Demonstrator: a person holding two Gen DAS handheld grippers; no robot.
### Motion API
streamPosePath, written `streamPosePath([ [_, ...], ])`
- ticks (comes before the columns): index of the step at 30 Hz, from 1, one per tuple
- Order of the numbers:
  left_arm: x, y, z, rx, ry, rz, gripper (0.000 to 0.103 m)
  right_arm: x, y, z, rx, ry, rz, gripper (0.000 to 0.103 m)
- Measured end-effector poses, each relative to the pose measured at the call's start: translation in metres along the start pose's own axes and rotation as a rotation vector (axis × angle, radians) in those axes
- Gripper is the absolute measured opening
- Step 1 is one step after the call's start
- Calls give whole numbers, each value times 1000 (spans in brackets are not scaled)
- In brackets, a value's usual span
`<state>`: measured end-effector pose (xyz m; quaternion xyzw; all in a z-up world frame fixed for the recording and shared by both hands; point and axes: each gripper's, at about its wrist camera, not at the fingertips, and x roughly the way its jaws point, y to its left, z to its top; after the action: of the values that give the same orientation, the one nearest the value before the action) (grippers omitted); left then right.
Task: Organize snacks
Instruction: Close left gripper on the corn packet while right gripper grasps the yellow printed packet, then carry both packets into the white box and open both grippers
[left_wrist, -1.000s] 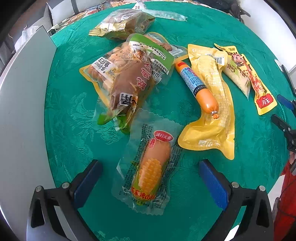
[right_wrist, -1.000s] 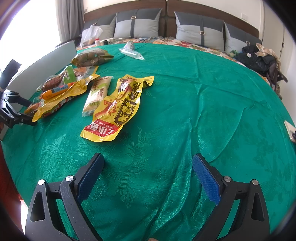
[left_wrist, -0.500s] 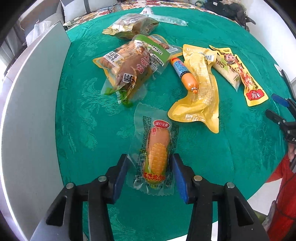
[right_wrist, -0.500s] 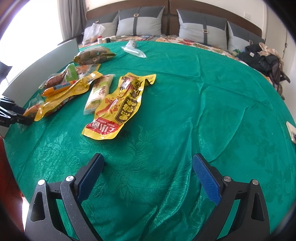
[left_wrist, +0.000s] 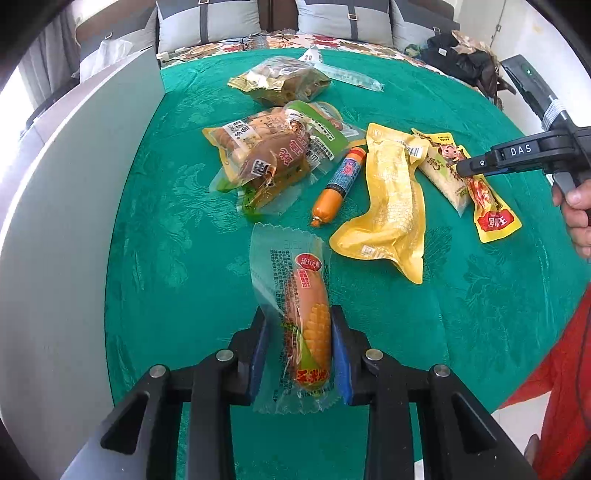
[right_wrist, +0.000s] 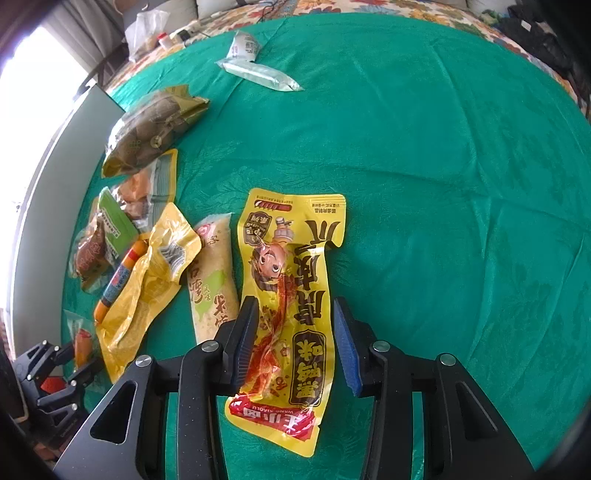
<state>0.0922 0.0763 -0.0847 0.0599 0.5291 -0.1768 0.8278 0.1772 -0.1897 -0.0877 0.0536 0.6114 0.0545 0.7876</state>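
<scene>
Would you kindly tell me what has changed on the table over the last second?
The left gripper closed on the corn sausage pack. The right gripper swung over the yellow pouch, and its jaws have been closing around it; the right pad is not yet touching. The other snacks stayed put on the green cloth.

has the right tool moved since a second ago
Yes. The right tool has moved left across the green tablecloth to straddle the yellow snack pouch, its jaws just closing around it.
</scene>
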Motion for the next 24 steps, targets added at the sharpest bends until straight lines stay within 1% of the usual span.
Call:
streamPosePath([
  [1,-2,5,-3,-24,-7,-13,30,-3,1,1,-14,12,0,31],
  [2,-4,9,-8,-47,-14,-23,30,-8,1,2,-18,21,17,23],
  [4,-9,19,-14,-100,-32,-54,29,-19,-8,2,26,38,60,17],
  [5,-11,24,-15,-126,-43,-74,29,-27,-16,0,59,31,85,13],
  [6,-14,27,-16,-148,-52,-89,29,-35,-22,0,81,19,88,3],
  [7,-14,30,-17,-161,-56,-95,29,-41,-27,-1,90,11,82,2],
  [9,-12,30,-17,-164,-56,-96,29,-48,-32,-1,106,-10,59,9],
  [10,-10,28,-16,-158,-54,-93,29,-48,-33,0,122,-10,57,15],
  [11,-9,25,-17,-147,-55,-85,29,-46,-34,1,139,1,73,35],
  [12,-8,23,-18,-134,-56,-79,29,-43,-35,3,154,3,82,47],
  [13,-8,20,-19,-123,-55,-75,29,-40,-32,4,159,-5,66,54],
  [15,-9,16,-23,-111,-61,-64,29,-30,-22,5,142,-8,36,54],
  [16,-9,17,-23,-114,-62,-65,29,-16,-15,1,127,1,12,53],
  [17,-10,18,-23,-121,-64,-69,29,-5,-6,-1,98,15,-25,55],
  [18,-10,20,-24,-128,-66,-72,29,-5,5,0,35,-35,-97,50],
  [19,-10,21,-24,-136,-68,-74,29,-2,12,0,0,-45,-138,39],
  [20,-12,23,-25,-143,-72,-80,29,-2,13,1,6,-38,-144,34],
  [21,-13,25,-26,-152,-79,-91,29,-4,11,2,20,-33,-117,28],
  [22,-16,28,-27,-164,-90,-106,29,-9,7,2,33,-32,-79,19],
  [23,-20,30,-28,-177,-107,-128,29,-16,2,1,49,-46,-40,15],
  [24,-24,32,-27,-189,-126,-150,29,-26,-6,-1,72,-64,-5,14],
])
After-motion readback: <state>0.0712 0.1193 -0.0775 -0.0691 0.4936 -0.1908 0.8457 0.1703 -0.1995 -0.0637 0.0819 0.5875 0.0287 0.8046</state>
